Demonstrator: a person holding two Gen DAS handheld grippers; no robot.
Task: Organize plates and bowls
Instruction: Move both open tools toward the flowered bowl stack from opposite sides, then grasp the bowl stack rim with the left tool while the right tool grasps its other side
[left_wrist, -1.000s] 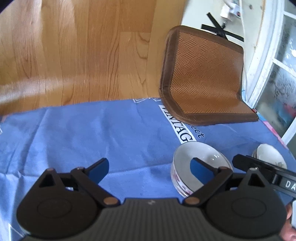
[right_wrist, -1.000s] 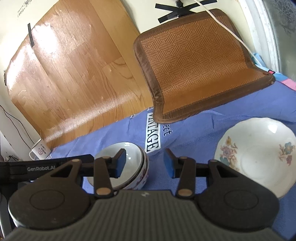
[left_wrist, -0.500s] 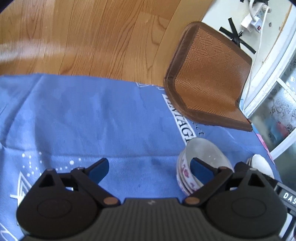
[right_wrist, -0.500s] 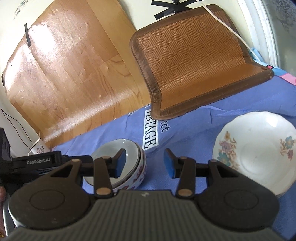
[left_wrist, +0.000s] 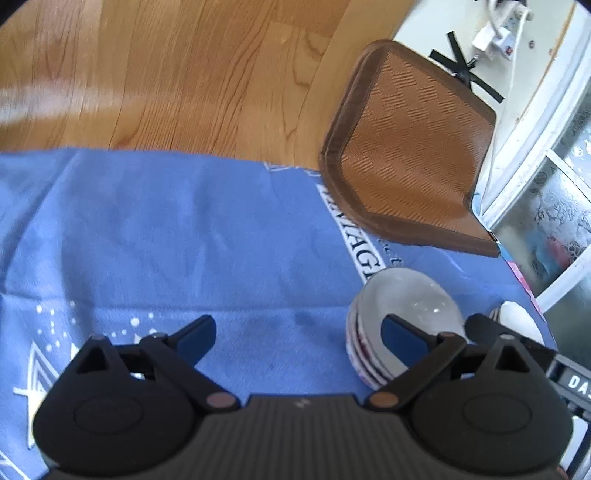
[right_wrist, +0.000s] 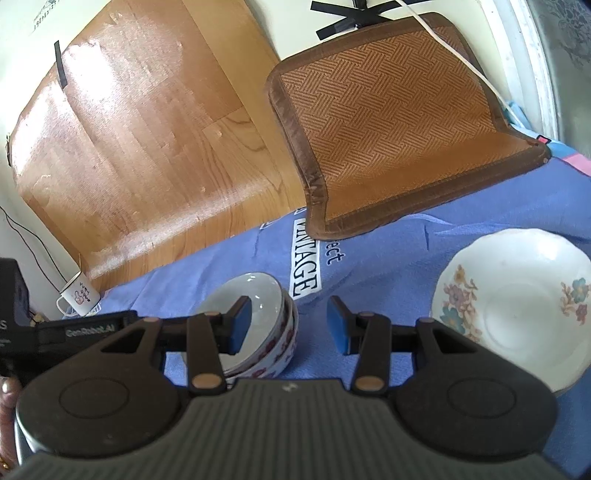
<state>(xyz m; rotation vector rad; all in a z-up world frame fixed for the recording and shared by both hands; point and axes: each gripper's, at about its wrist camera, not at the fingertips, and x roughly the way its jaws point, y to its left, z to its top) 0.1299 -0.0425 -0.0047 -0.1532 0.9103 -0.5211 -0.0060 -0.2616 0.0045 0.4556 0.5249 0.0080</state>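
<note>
Now both claws are open and hold nothing: the left claw (left_wrist: 297, 338) sits just left of the stacked bowls (left_wrist: 400, 321), so a bump could tip them.

Quick tally: one stack of bowls (right_wrist: 258, 325) on the blue cloth (right_wrist: 388, 251), and its side shows three nested rims, so three bowls, though the exact number is hard to be sure of. One floral plate (right_wrist: 517, 306) to the right, scalloped edge. One woven brown mat (right_wrist: 399, 122) beyond. One white enamel mug (right_wrist: 79, 297) at the far left by the wall. Two tongs in play: left tongs (left_wrist: 299, 334) and right tongs (right_wrist: 290, 325), two blue-padded fingers each.
</note>
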